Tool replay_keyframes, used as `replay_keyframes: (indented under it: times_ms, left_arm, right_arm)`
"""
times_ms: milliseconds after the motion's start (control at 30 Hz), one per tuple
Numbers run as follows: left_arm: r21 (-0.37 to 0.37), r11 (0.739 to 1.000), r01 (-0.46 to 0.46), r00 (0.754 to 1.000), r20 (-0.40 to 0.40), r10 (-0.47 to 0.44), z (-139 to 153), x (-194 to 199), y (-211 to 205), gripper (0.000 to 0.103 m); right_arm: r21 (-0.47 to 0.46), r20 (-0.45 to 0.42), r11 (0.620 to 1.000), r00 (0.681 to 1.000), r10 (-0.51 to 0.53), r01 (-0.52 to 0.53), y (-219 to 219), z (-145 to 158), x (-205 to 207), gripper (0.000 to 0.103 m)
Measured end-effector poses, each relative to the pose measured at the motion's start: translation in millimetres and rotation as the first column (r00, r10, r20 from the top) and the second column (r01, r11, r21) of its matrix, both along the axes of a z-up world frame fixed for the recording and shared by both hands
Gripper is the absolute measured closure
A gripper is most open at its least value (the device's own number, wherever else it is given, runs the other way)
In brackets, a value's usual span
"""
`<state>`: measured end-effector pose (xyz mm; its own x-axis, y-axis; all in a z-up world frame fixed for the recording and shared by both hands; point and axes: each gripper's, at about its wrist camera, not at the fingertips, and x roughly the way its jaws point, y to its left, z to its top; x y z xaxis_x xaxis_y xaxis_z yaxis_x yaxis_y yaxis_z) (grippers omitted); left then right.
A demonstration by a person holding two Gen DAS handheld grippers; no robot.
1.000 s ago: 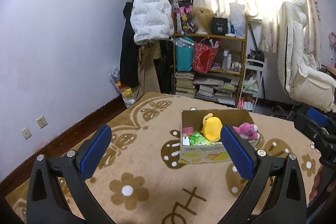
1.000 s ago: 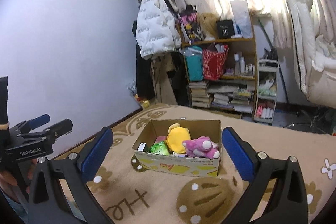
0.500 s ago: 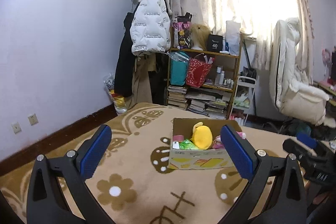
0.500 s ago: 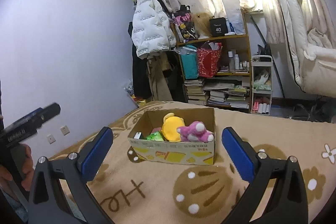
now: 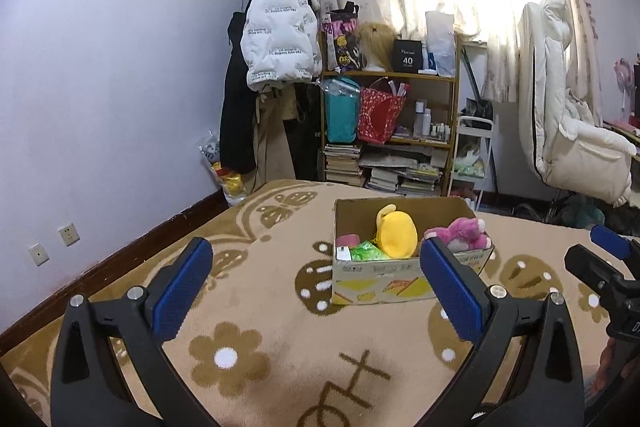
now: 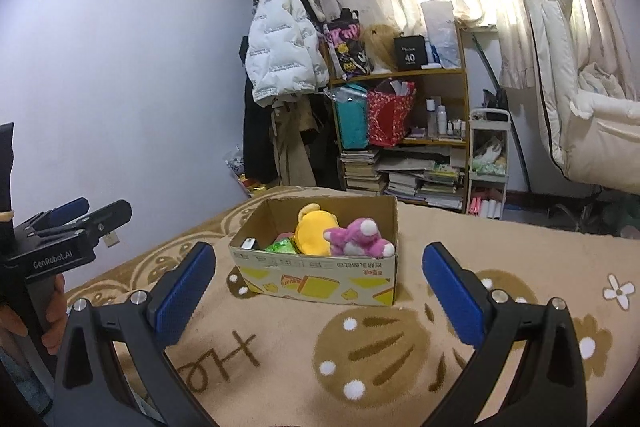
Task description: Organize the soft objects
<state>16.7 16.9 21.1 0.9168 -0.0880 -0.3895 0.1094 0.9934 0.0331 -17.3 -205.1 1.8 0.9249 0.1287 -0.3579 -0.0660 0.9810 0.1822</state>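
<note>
A cardboard box stands on the beige patterned blanket. Inside it lie a yellow plush, a pink plush bear, a green crinkly packet and a pink roll. My left gripper is open and empty, hanging short of the box. My right gripper is open too, with nothing between its fingers, facing the box's front wall. Each gripper shows at the edge of the other's view: the right gripper, the left gripper.
A shelf crammed with bags, bottles and books stands behind the bed. Coats hang on the left wall. A padded white chair is at the right. A hand holds the left gripper's handle.
Both grippers have tilted up and drawn back a little, so more of the room shows. The box sits slightly lower and farther. Both stay open and empty.
</note>
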Motion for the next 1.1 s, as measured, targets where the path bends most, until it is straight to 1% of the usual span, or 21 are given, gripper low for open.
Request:
replay_keyframes:
  times_ms: [200, 367, 567, 700, 900, 1100]
  left_arm:
    - [0.01, 1.0, 0.012, 0.999, -0.03, -0.012, -5.1, 2.9, -1.9, 0.001]
    - [0.017, 1.0, 0.019, 0.999, -0.037, -0.018, -7.3, 3.8, -4.4, 0.001]
    - [0.036, 0.999, 0.025, 0.999, -0.045, -0.023, -9.7, 5.2, -9.4, 0.001]
    - [0.047, 0.999, 0.025, 0.999, -0.045, -0.023, -10.2, 4.9, -12.3, 0.001]
    - [0.033, 0.999, 0.023, 0.999, -0.05, -0.021, -10.3, 5.7, -12.0, 0.001]
    - [0.042, 0.999, 0.015, 0.999, -0.044, -0.013, -10.0, 5.9, -10.7, 0.001]
  right_arm:
    - [-0.004, -0.027, 1.0, 1.0, -0.01, 0.01, -0.9, -2.1, 3.0, 0.0]
    - [-0.006, -0.059, 1.0, 0.998, -0.007, 0.007, 0.8, -5.5, 9.2, 0.0]
    - [0.01, -0.062, 1.0, 0.998, -0.016, 0.017, -4.2, -6.4, 9.4, 0.0]
    - [0.003, -0.062, 1.0, 0.998, -0.014, 0.014, -4.6, -6.2, 9.0, 0.0]
    - [0.001, -0.063, 1.0, 0.998, -0.015, 0.015, -3.6, -7.0, 9.1, 0.0]
    - [0.004, -0.062, 1.0, 0.998, -0.011, 0.011, -4.6, -6.8, 9.2, 0.0]
